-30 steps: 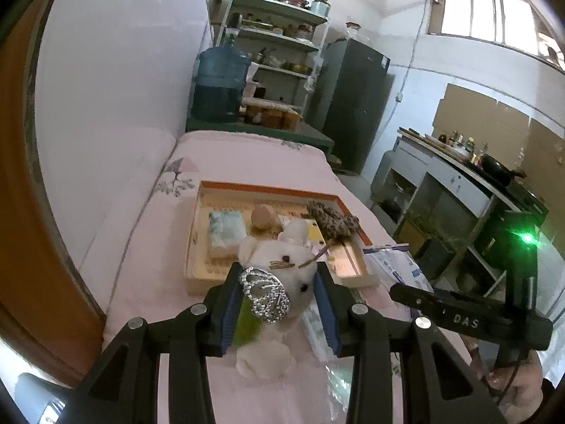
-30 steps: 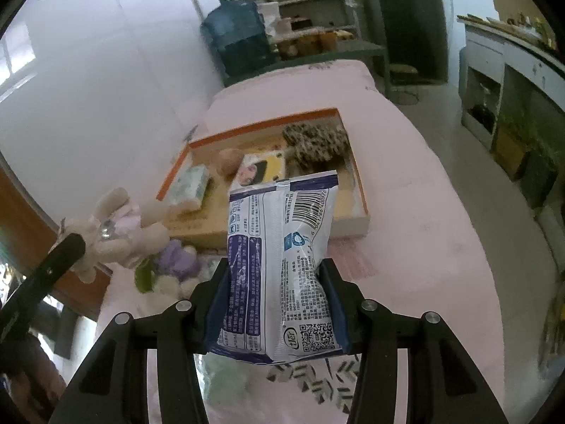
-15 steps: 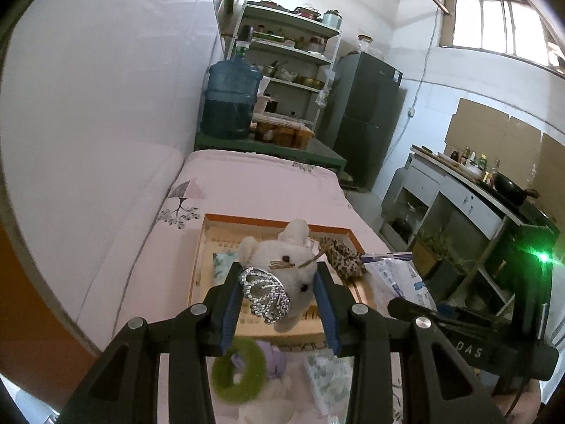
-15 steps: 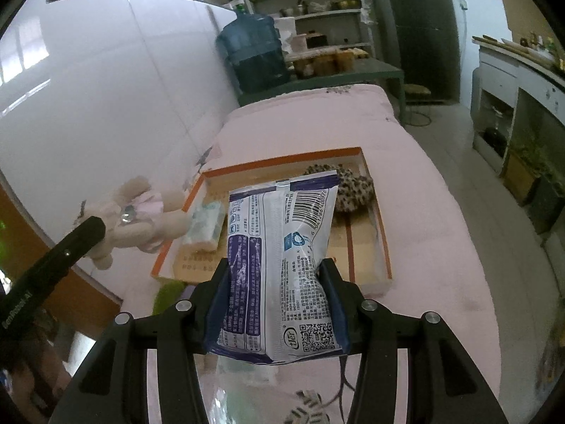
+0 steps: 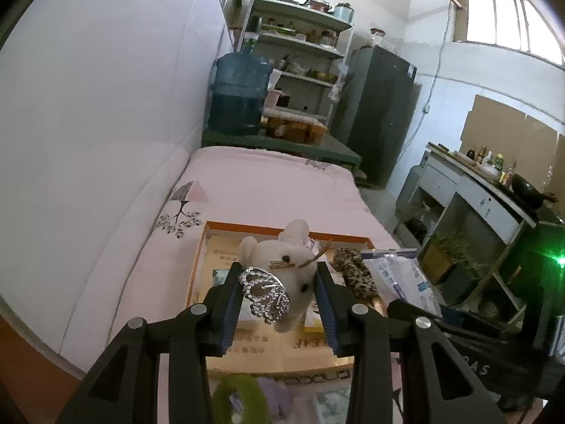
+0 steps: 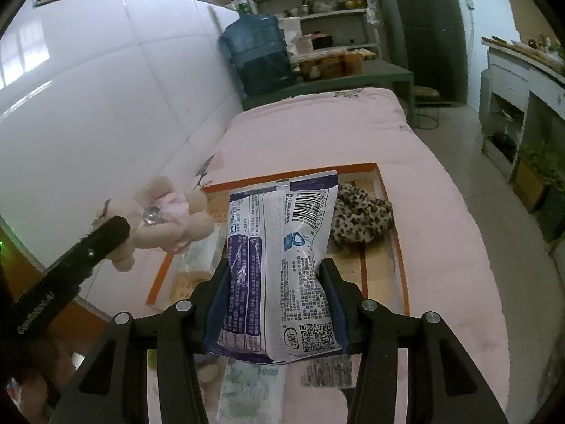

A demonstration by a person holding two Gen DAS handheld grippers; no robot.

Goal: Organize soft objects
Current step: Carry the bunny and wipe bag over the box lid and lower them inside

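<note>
A: Left wrist view: our left gripper [image 5: 279, 298] pinches the plush mouse [image 5: 282, 265] above the tray [image 5: 226, 227].

B: Right wrist view: our right gripper [image 6: 275, 304] clamps the wipes pack [image 6: 279, 265]; leopard scrunchie [image 6: 360, 217] at 1 o'clock, probably resting in the tray.

A shallow cardboard tray [image 6: 388, 219] lies on the bed [image 6: 441, 212], near its left edge, which runs along the wall. In the tray, a scrunchie [image 6: 360, 215] lies toward the far right corner and a tissue pack [image 6: 201, 251] by the left wall. The left tool [image 5: 279, 300] holds a plush mouse [image 5: 282, 265] above the tray's near half; the right tool [image 6: 275, 304], just to its right, holds a wet-wipes packet [image 6: 279, 268] over the tray. More soft things lie on the bed at the tray's near side. Beyond the bed's far end, a water jug [image 5: 240, 95] stands on a low table [image 5: 282, 141], shelves behind it.
</note>
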